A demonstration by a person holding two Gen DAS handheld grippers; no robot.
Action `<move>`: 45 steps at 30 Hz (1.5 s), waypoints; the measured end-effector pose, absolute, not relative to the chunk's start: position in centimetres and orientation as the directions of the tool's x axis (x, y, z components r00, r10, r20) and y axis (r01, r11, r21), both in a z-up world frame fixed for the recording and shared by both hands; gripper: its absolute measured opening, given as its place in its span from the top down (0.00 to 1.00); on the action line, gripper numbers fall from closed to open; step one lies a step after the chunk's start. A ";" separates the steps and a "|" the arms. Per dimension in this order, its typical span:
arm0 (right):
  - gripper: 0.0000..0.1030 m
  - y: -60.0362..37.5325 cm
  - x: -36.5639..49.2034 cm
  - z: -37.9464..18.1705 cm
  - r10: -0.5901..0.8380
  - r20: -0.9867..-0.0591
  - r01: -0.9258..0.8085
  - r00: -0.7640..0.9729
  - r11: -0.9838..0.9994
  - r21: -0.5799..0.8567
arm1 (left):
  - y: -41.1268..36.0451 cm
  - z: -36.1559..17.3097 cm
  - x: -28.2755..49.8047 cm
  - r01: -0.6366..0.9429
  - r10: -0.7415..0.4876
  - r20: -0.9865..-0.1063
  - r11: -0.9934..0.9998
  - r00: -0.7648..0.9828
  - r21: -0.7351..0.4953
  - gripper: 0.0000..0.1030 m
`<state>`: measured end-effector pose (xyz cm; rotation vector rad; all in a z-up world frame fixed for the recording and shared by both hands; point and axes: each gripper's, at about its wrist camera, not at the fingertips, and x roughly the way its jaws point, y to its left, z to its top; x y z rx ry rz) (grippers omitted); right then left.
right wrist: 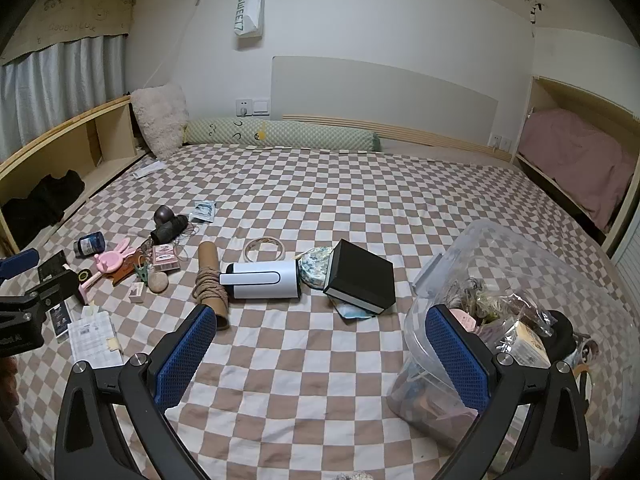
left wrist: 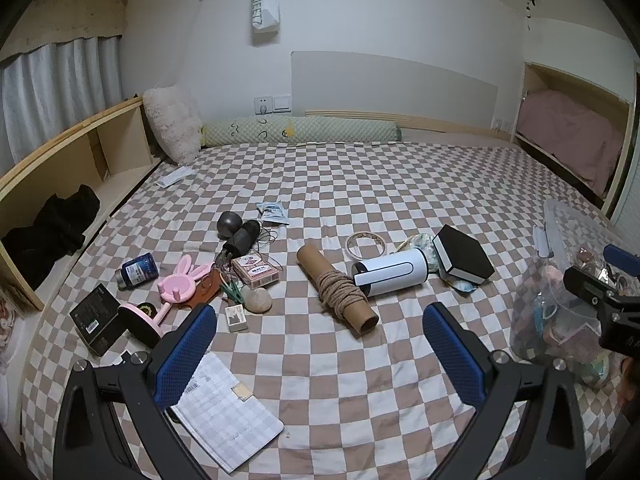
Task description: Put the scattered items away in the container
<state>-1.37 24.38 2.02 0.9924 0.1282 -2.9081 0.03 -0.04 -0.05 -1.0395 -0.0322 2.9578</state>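
- 2 tongs, both wide open w/ nothing in them: left tongs (left wrist: 316, 344) hang over bare checked bed (left wrist: 360, 380); right tongs (right wrist: 316, 344) hang just left of the clear container (right wrist: 520, 264).
- 1 container, clear plastic, on the bed's right side, already part full of stuff.
- Loose things lie mid & left on the bed: 1 cardboard tube (left wrist: 336, 282) w/ rope round it, 1 white round gadget (left wrist: 390, 272) touching the tube, 1 black box (left wrist: 464, 254), 1 tape ring (left wrist: 366, 245), 1 pink bunny stand (left wrist: 178, 284), 1 blue jar (left wrist: 138, 270), 1 card pack (left wrist: 256, 271), 1 stone (left wrist: 258, 300), 1 dark ball (left wrist: 229, 224).
- 1 white bag (right wrist: 250, 8) on the wall reads "SWEET7".
- Left view shows the paper sheet (left wrist: 224, 404) up close; right view shows into the container.
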 end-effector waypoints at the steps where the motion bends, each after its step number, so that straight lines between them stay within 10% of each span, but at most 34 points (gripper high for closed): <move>1: 0.00 24.4 -1.4 2.0 -0.037 -0.613 0.089 -0.789 -0.994 -0.056 | -0.1 -0.1 0.0 0.001 0.013 -0.623 -1.000 -0.782 -0.021 0.00; 45: 0.00 24.4 -1.4 1.9 -0.050 -0.628 0.099 -0.777 -0.994 -0.043 | 0.1 0.0 0.2 -0.018 0.017 -0.628 -1.000 -0.778 -0.004 0.00</move>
